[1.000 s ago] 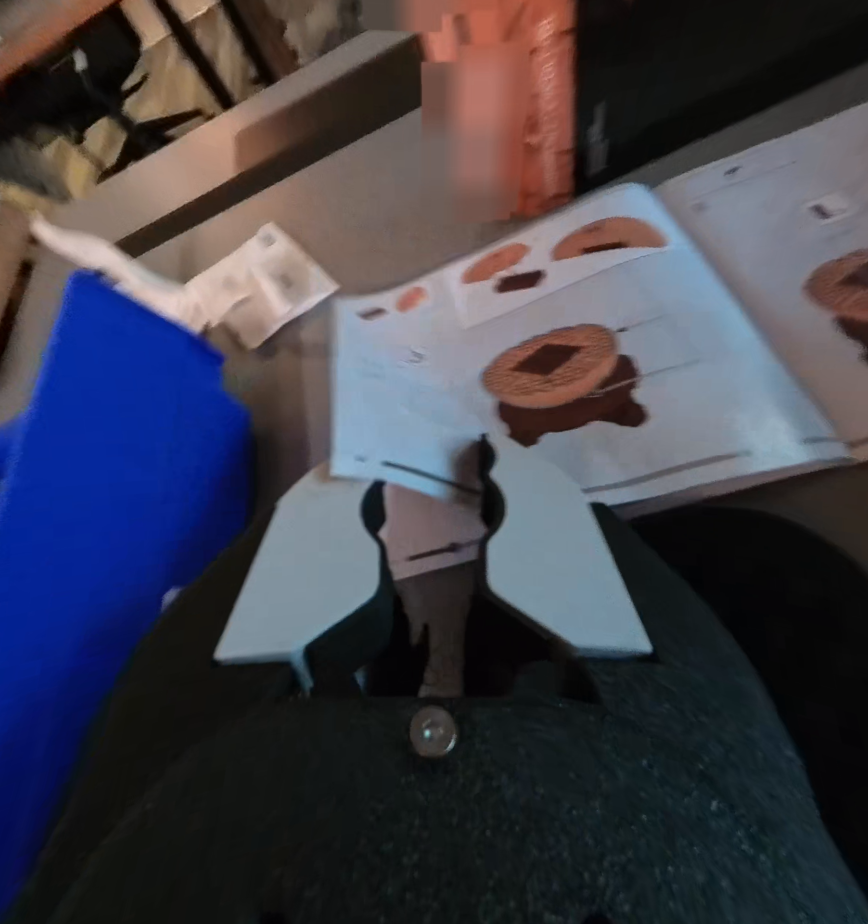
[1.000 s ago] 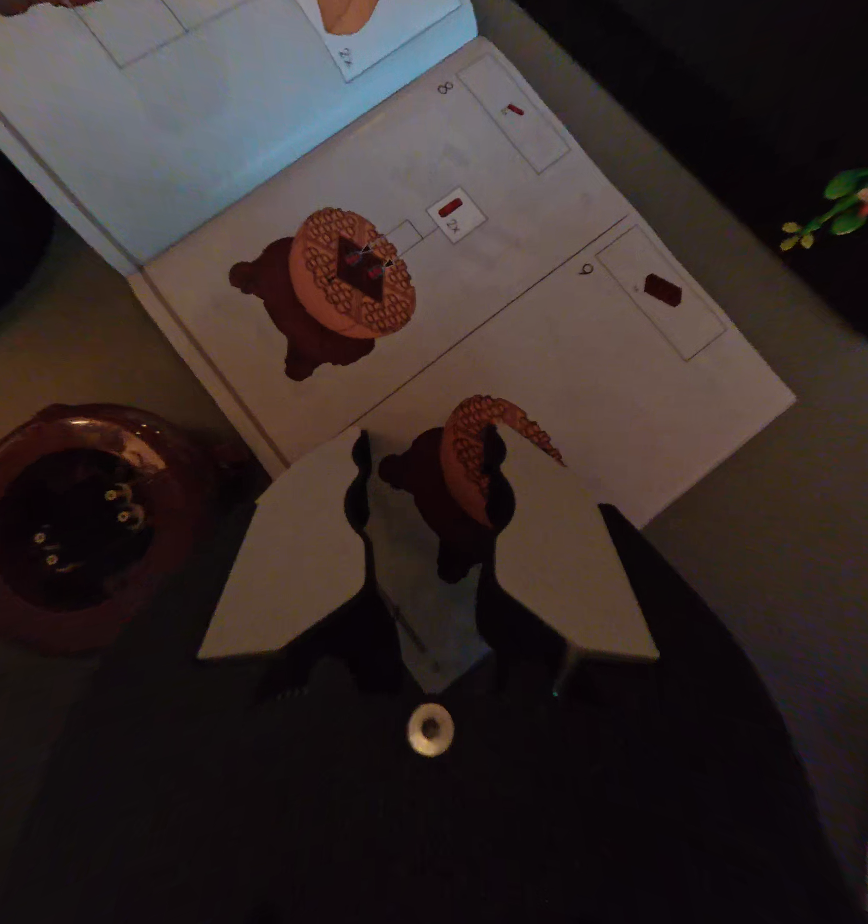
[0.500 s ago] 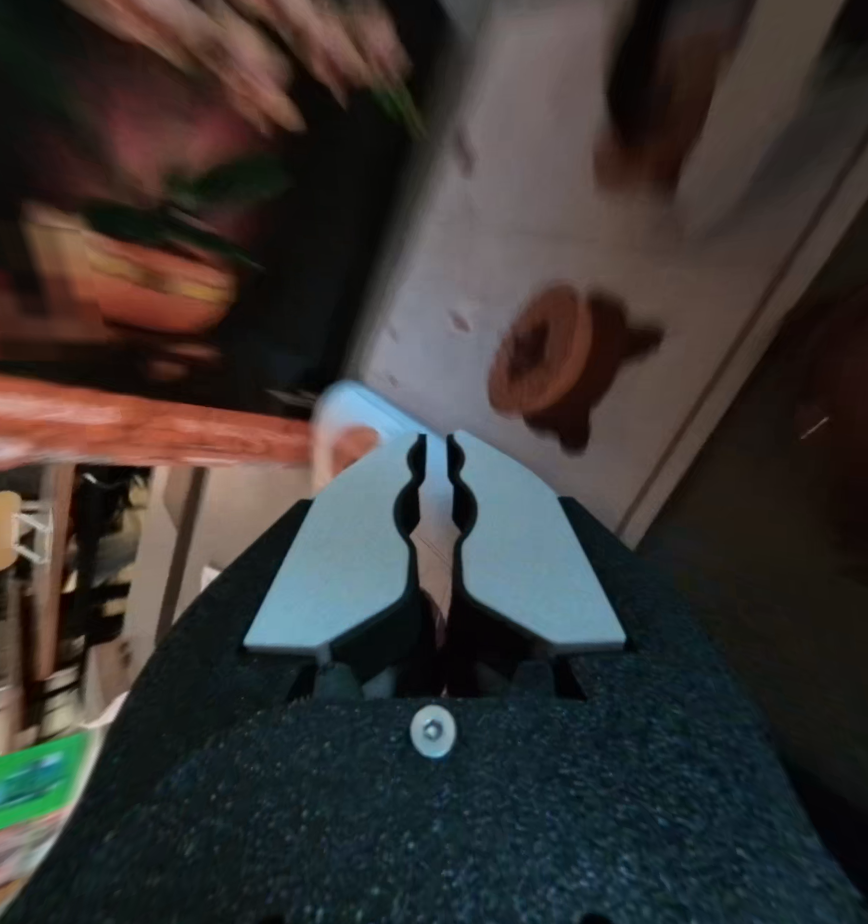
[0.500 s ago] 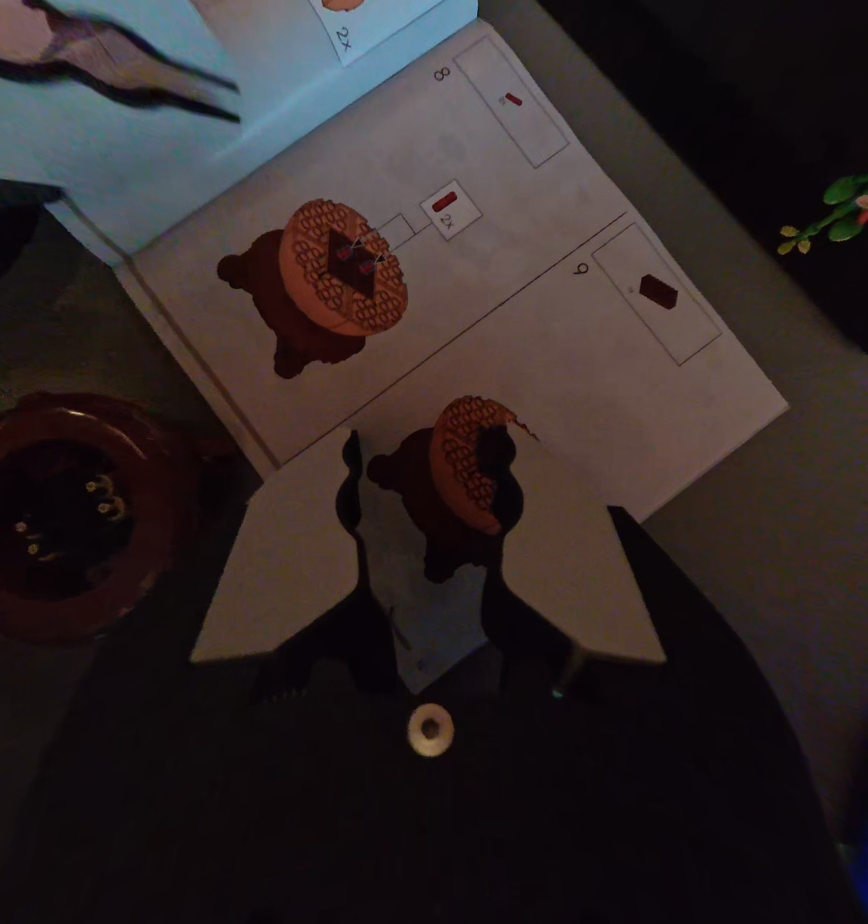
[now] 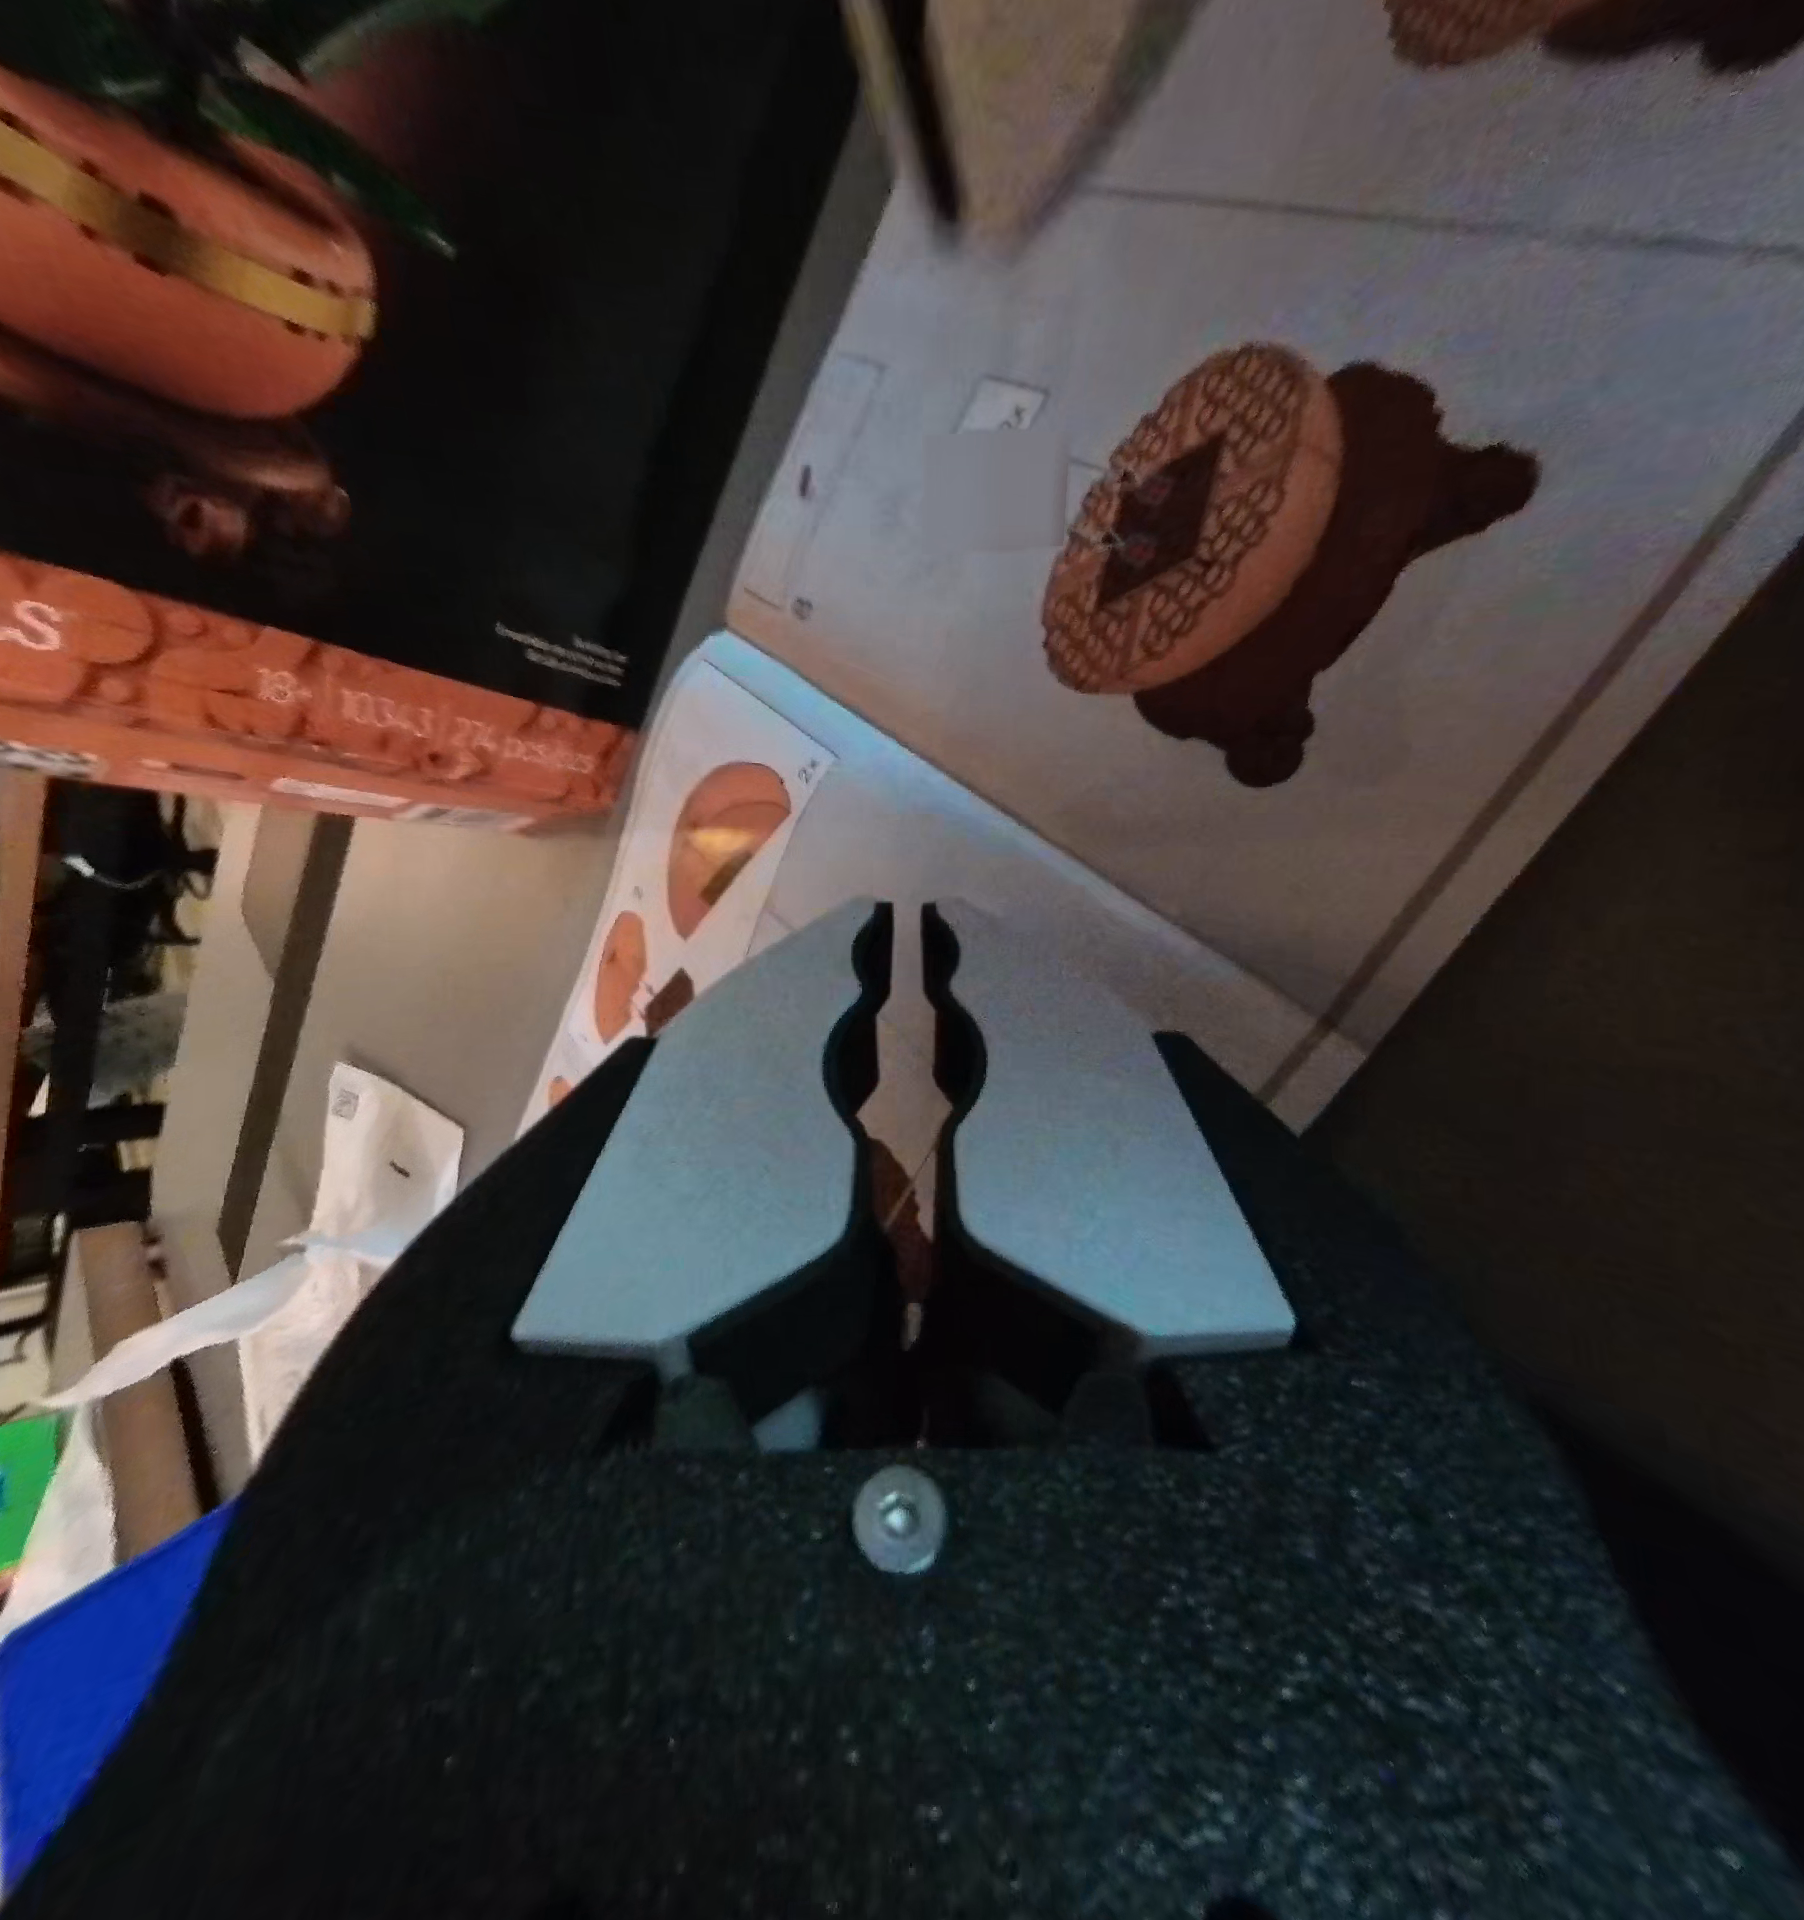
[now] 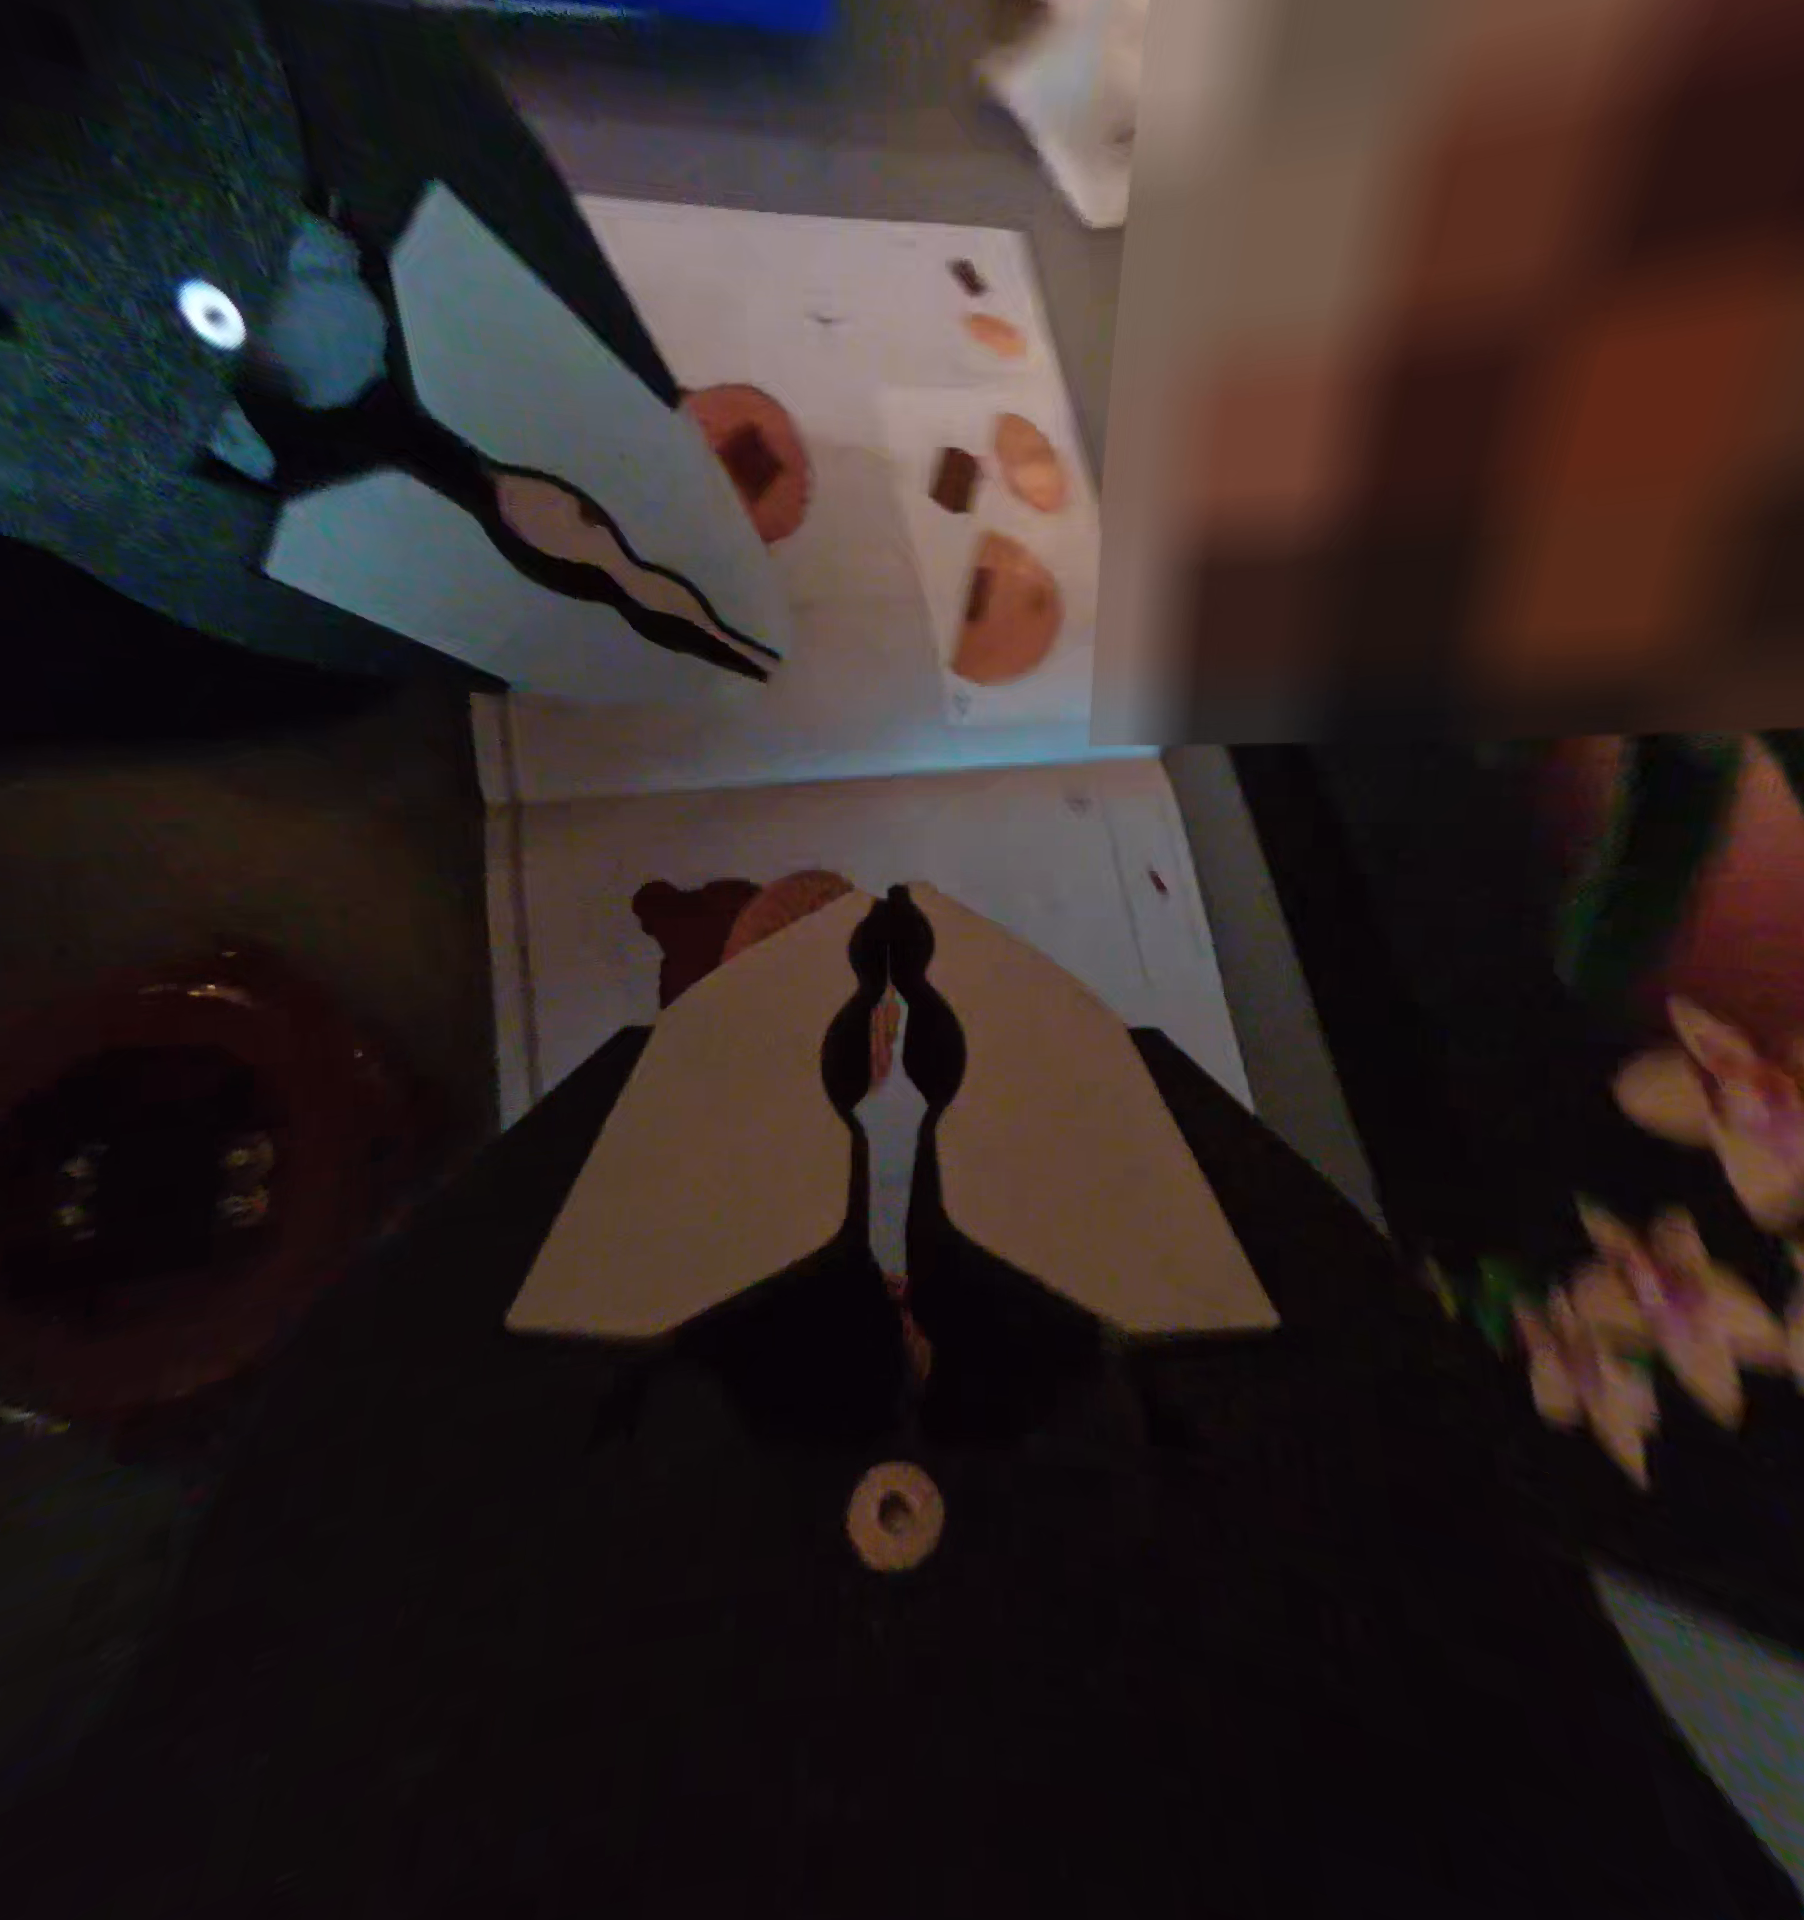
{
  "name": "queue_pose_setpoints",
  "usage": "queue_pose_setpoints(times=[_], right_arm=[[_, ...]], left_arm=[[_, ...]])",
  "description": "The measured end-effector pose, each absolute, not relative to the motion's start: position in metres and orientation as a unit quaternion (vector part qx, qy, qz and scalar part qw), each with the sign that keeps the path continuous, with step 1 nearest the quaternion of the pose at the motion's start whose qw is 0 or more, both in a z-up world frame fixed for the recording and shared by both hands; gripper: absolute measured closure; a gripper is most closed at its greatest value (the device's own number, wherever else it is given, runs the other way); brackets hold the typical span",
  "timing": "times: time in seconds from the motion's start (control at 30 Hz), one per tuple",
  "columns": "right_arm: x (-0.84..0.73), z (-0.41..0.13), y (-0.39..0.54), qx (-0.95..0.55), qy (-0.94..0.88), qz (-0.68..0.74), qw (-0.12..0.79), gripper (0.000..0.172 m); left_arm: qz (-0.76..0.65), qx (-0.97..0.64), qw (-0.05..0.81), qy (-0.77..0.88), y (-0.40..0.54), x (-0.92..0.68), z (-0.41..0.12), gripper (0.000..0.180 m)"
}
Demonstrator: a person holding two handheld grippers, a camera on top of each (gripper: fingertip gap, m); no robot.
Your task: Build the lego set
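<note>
The left gripper [image 6: 763, 665] has its fingers nearly together, pinching a lifted page of the instruction booklet [image 5: 981, 499]; the right gripper [image 6: 896, 904] hovers over the near page, fingertips together, nothing visibly held; left of it, a dark brown bowl [image 6: 150, 1174] holds small pieces.

We see each hand-held gripper as a black, grainy, speckled body that widens toward the camera. The left hand-held gripper [image 5: 906, 914] and the right hand-held gripper [image 6: 896, 899] both carry two flat pale grey fingers [image 5: 732, 1164] with wavy black inner edges, and one round silver screw [image 5: 899, 1536] behind them.
</note>
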State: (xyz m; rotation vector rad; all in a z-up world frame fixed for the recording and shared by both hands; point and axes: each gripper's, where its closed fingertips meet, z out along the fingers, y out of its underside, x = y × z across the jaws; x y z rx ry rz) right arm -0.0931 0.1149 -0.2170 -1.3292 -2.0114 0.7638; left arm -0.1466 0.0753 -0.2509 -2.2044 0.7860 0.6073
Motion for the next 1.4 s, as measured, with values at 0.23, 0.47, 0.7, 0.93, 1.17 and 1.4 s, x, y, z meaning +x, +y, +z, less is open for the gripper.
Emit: queue_pose_setpoints(times=[0.23,0.47,0.7,0.93,1.17,1.4], right_arm=[[-0.140,-0.253,0.083,-0.398,-0.801,0.383,0.230,0.172],[-0.155,-0.268,0.118,-0.441,-0.799,0.342,0.224,0.172],[-0.178,-0.267,0.163,-0.453,-0.797,0.260,0.304,0.172],[-0.110,-0.219,0.144,-0.563,-0.741,0.251,0.268,0.160],[-0.033,-0.270,0.123,-0.645,-0.706,0.172,0.236,0.166],[-0.024,-0.269,0.139,-0.648,-0.687,0.214,0.250,0.157]], left_arm=[[0.103,-0.867,0.356,0.334,0.066,-0.114,-0.266,0.180],[0.077,-0.881,0.354,0.304,0.065,-0.114,-0.268,0.180],[0.072,-0.896,0.345,0.270,0.068,-0.113,-0.269,0.180],[0.059,-0.907,0.342,0.238,0.069,-0.111,-0.269,0.180],[0.043,-0.909,0.333,0.246,0.077,-0.100,-0.269,0.180],[0.009,-0.902,0.382,0.199,0.077,-0.108,-0.249,0.180]])
